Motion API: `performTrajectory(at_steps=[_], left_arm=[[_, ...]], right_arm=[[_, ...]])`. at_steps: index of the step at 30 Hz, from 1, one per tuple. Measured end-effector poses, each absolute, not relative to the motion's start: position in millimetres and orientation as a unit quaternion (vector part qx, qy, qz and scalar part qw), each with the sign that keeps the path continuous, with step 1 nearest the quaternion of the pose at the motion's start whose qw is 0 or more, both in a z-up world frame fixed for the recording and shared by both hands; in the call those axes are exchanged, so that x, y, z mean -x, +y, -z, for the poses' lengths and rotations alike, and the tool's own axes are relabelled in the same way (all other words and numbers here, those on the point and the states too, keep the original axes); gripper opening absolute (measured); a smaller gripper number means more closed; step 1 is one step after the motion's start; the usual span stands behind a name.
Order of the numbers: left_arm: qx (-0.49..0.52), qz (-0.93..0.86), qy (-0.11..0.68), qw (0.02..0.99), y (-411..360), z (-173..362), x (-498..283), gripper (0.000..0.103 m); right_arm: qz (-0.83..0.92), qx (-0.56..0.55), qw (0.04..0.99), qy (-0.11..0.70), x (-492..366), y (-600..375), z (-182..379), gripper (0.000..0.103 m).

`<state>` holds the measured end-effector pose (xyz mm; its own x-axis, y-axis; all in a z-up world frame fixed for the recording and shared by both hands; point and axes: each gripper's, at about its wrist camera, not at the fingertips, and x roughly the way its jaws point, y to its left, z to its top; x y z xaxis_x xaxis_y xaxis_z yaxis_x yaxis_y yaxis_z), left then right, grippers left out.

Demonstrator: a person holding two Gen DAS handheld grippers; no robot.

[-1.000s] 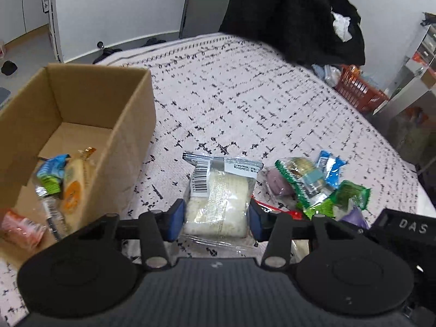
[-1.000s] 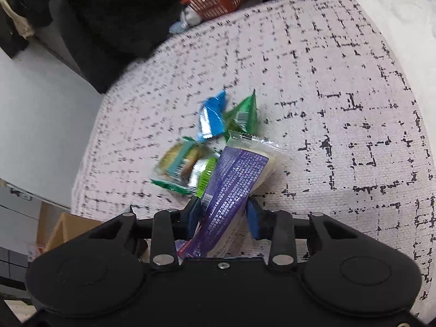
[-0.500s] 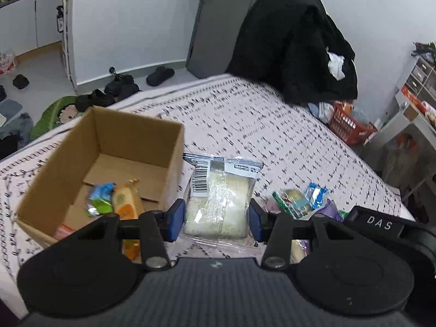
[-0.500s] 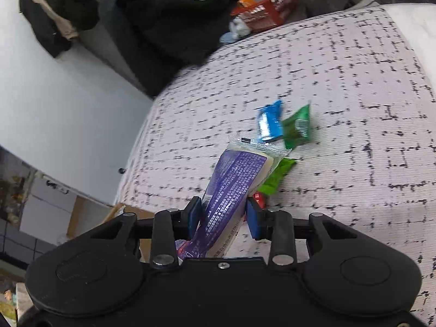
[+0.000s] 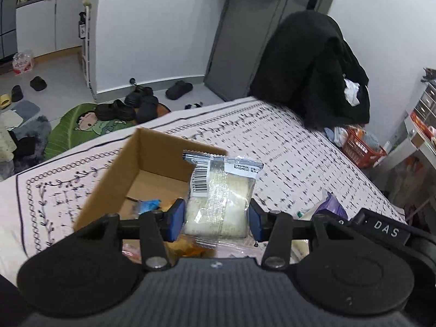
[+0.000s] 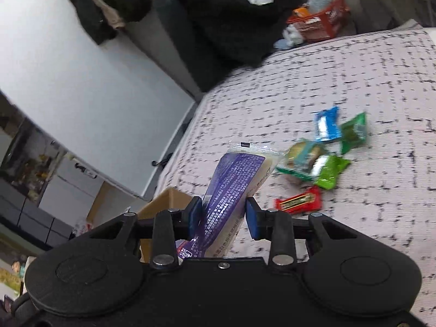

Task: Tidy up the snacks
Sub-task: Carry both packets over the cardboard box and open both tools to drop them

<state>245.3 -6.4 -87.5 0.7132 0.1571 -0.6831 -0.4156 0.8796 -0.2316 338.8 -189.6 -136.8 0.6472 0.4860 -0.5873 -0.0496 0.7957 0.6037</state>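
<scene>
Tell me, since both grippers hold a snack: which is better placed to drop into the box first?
Left. Its gripper holds the clear pack at the box opening.

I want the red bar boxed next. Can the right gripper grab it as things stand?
Probably not yet: the right gripper is shut on the purple packet. The red bar itself lies uncovered.

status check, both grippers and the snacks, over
Left gripper shut on clear bread pack, above cardboard box. Right gripper shut on purple pack. Loose snacks on bed. Nothing blocking the box.
</scene>
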Motion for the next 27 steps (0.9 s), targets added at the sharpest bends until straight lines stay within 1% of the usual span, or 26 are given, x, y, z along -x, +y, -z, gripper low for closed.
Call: performTrajectory(at_steps=[14,21,22,27], left_arm=[[0.231,-0.189,0.345,0.890,53.3,96.1,-229.2,0.048],[0.260,-0.189,0.362,0.875,72.9,110.0,-230.6,0.048],[0.264,-0.193,0.365,0.872,76.3,111.8,-230.6,0.051],[0.278,-0.196,0.368,0.865,89.0,113.9,-227.3,0.058]], right_arm=[[-0.218,-0.240,0.867,0.379,-324.1,-137.3,129.4,0.034],[-0.229,-0.211,0.873,0.375,-324.6,-116.8,132.0,0.034],[-0.231,-0.208,0.874,0.375,-324.8,-113.8,132.1,0.034],[-0.237,-0.194,0.875,0.374,-327.5,-100.0,132.3,0.034]])
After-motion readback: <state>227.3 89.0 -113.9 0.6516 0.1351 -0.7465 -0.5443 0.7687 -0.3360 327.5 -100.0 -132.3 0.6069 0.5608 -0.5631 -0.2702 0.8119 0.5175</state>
